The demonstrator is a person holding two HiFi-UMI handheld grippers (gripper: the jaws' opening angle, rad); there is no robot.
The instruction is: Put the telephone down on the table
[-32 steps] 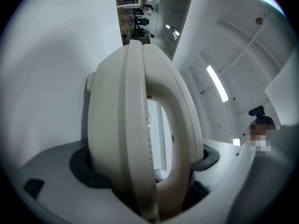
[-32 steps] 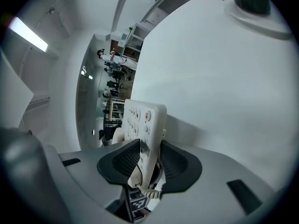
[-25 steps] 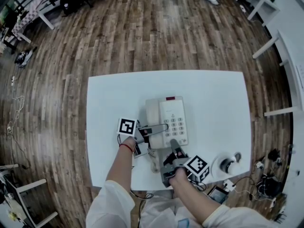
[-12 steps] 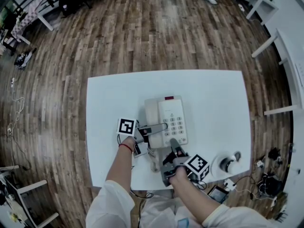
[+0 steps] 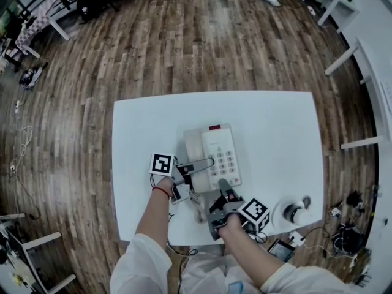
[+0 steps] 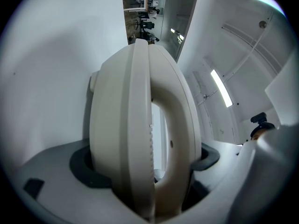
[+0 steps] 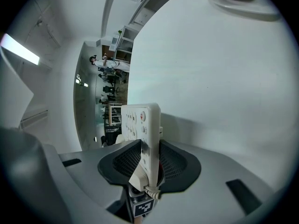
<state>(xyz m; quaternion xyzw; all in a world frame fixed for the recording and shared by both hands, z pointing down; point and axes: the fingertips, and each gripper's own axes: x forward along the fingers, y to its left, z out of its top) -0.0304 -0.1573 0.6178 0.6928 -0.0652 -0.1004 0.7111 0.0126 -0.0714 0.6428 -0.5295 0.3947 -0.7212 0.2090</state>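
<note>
Telephone: I am seeing it lying keypad up near the middle of the white table, with the handset sitting along its left side. I cannot tell whether its base is touching the tabletop.
Left gripper: I am reaching in from the left, and the pads are clamping the handset and the body beneath it together.
Right gripper: The jaws have just been closing slightly. They are now pinching the telephone's near edge, just below the keypad.
Cord: It is trailing from the telephone's near left corner towards the near table edge.
Round white object: It is sitting at the table's near right corner, well apart from the telephone.
</note>
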